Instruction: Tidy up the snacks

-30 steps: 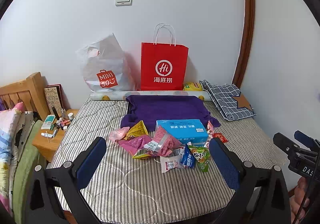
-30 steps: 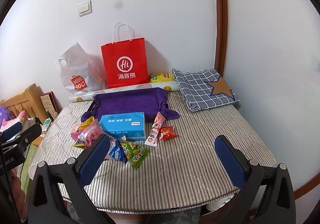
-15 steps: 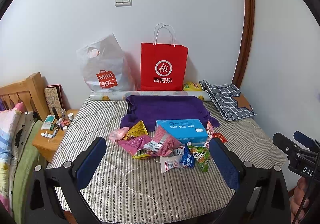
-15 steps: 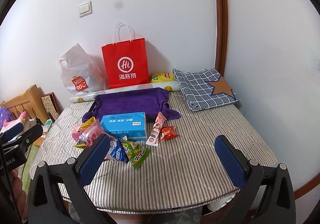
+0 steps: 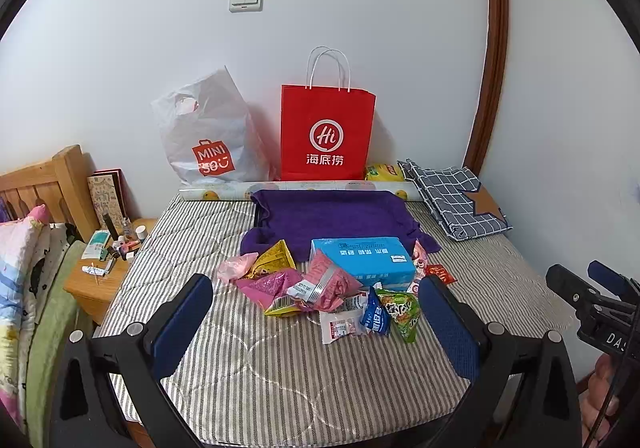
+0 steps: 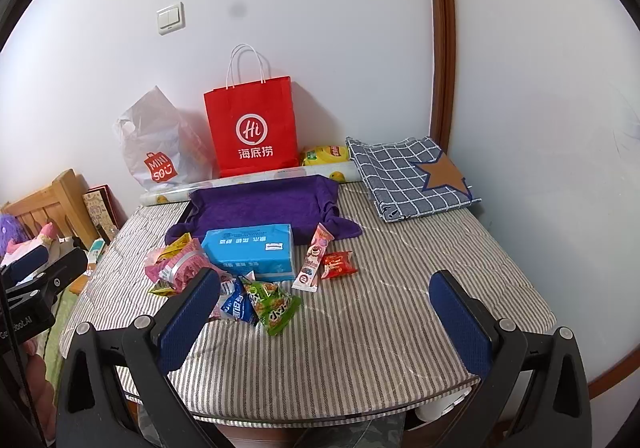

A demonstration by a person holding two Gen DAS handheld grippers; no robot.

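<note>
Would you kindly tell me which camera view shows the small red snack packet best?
The right wrist view: the small red snack packet lies fully exposed on the striped cover, beside the pink stick packet. The left wrist view shows only its corner, behind that gripper's finger.

A grey-striped quilted table top point(image 5: 224, 380) carries a loose heap of snack packets point(image 5: 320, 288) centrally, a purple cloth point(image 5: 332, 213) behind, a checked folded cloth point(image 6: 404, 175) far right.

The red paper bag point(image 5: 327, 133) says "Hi" and "海底捞", the white plastic bag point(image 5: 208, 135) says "MINISO", and the blue box point(image 5: 362, 262) has tiny words, maybe Chinese.
</note>
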